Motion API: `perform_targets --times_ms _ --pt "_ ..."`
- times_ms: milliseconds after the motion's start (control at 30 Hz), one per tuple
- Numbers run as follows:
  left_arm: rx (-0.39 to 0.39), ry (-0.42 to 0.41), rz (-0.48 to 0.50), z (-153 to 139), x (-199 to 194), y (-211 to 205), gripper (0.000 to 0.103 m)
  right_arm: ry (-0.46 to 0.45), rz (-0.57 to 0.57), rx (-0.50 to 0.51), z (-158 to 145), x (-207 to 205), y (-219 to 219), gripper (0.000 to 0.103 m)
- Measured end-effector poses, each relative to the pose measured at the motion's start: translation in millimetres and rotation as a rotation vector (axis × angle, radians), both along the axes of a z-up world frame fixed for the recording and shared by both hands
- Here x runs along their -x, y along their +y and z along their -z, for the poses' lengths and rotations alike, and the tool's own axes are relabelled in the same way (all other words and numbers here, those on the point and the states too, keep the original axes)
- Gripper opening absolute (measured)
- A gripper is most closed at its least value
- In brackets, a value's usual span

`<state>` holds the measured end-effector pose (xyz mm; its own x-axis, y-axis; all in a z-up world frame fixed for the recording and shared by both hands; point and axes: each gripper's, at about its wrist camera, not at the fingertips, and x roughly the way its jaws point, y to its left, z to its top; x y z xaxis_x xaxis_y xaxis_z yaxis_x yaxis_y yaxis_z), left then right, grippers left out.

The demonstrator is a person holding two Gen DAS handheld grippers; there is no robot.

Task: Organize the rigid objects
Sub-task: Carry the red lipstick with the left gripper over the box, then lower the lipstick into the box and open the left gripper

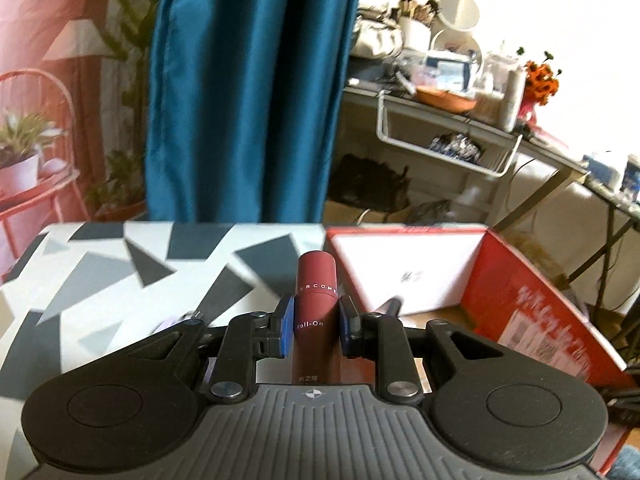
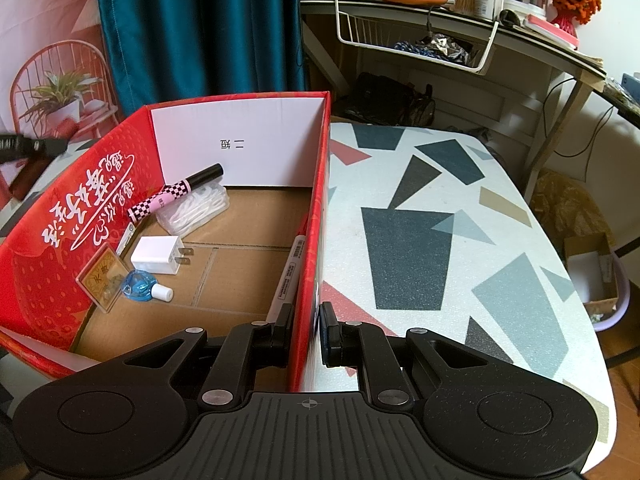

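L hand-held gripper (image 1: pixel 316 326) clamps 1 roll-on tube (image 1: pixel 316 300); R hand-held gripper (image 2: pixel 306 334) pinches box wall (image 2: pixel 310 240).

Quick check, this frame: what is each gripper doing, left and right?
Left gripper: shut on the dark red roll-on tube.
Right gripper: shut on the side wall of the red box.

Box floor (image 2: pixel 248 276) lies wide open down the middle and right, clutter hugging the left wall (image 2: pixel 60 248), patterned tabletop (image 2: pixel 440 240) clear alongside.
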<state>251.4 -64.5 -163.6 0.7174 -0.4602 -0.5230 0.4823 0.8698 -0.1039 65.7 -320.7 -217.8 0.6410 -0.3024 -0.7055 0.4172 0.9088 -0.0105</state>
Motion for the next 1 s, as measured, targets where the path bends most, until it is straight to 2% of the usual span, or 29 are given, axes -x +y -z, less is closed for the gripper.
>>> perform_targets --times_ms 200,400,567,733,1000 --pt "-0.013 -0.040 0.123 -11.4 6.5 -29.2 0.024 0.000 0.000 0.000 -0.1 -0.2 -0.1 0.012" --pt "-0.124 -0.037 0.232 5.5 9.0 -65.0 0.024 0.000 0.000 0.000 -0.1 -0.1 -0.1 0.012" --pt "-0.189 -0.042 0.270 16.9 6.5 -74.8 0.024 0.000 0.000 0.000 -0.1 -0.1 -0.1 0.012" --pt "-0.220 -0.021 0.286 25.6 2.2 -78.4 0.024 0.000 0.000 0.000 0.0 -0.2 -0.1 0.012" --pt "-0.223 0.028 0.322 32.9 -1.8 -81.0 0.024 0.001 0.000 0.000 0.0 -0.3 -0.1 0.012"
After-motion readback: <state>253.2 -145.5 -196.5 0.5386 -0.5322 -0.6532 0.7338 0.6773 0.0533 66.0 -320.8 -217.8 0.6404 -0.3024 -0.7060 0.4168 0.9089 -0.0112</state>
